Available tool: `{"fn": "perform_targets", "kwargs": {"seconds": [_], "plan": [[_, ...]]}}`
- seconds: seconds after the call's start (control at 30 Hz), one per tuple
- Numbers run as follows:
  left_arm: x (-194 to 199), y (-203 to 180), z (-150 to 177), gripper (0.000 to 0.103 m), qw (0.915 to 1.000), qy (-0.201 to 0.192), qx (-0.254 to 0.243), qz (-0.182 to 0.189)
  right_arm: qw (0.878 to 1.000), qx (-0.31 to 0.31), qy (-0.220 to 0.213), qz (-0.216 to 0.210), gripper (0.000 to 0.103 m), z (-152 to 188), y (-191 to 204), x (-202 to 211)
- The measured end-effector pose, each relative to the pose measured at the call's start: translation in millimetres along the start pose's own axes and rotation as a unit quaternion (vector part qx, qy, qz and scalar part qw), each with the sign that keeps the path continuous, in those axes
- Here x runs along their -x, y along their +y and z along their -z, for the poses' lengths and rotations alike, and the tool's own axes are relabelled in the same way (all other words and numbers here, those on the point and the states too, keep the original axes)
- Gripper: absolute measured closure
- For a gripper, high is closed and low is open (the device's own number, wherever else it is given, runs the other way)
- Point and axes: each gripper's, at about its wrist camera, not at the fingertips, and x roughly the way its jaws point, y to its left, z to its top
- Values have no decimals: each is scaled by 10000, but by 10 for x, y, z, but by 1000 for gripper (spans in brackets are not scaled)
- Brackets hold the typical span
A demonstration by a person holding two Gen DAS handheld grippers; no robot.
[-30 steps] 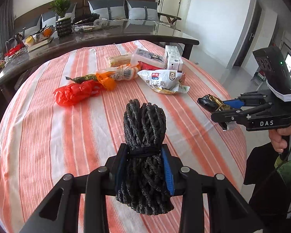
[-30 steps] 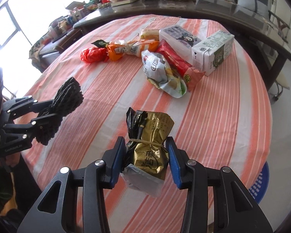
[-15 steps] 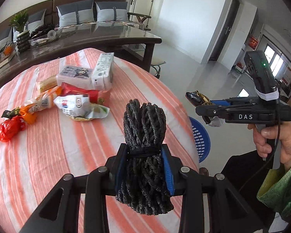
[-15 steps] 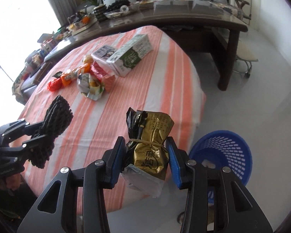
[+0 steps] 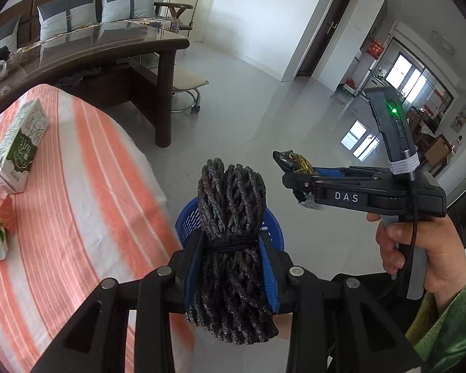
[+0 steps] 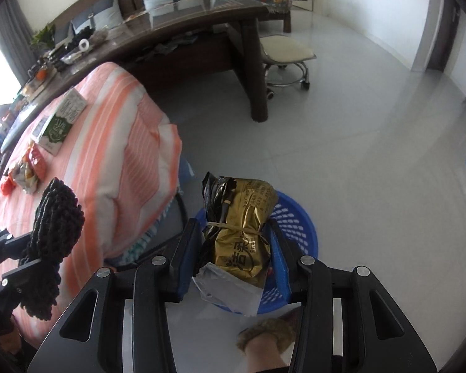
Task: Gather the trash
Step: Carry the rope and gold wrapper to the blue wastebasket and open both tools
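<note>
Item one: rope bundle [image 5: 231, 236], soft, light, rough; your left gripper [image 5: 231, 267] clamps it at the tied waist, above the blue basket [image 6: 298, 223].

Item two: gold packet [image 6: 245, 236], crinkly, slippery; your right gripper [image 6: 236, 255] pinches its middle over the basket. Hold both mid-body.

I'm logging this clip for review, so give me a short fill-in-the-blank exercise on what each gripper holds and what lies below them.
1. The left gripper is shut on a bundle of dark ____.
2. The right gripper holds a ____-coloured packet tied with a rubber band.
3. On the floor beneath both grippers stands a ____ basket.
4. The milk carton lies on the ____ tablecloth.

Missing words: rope; gold; blue; striped
</note>
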Motion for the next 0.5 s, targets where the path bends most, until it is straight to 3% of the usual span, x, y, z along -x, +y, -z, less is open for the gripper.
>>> {"fn": "perform_targets", "kwargs": {"seconds": [0.2, 0.5], "plan": [[-471, -59, -82, 68, 9996, 147, 217, 146, 9995, -303, 93, 49, 58, -24, -275, -189], [-825, -86, -100, 67, 9991, 288, 232, 202, 9974, -677, 200, -131, 58, 49, -560, -384]]}}
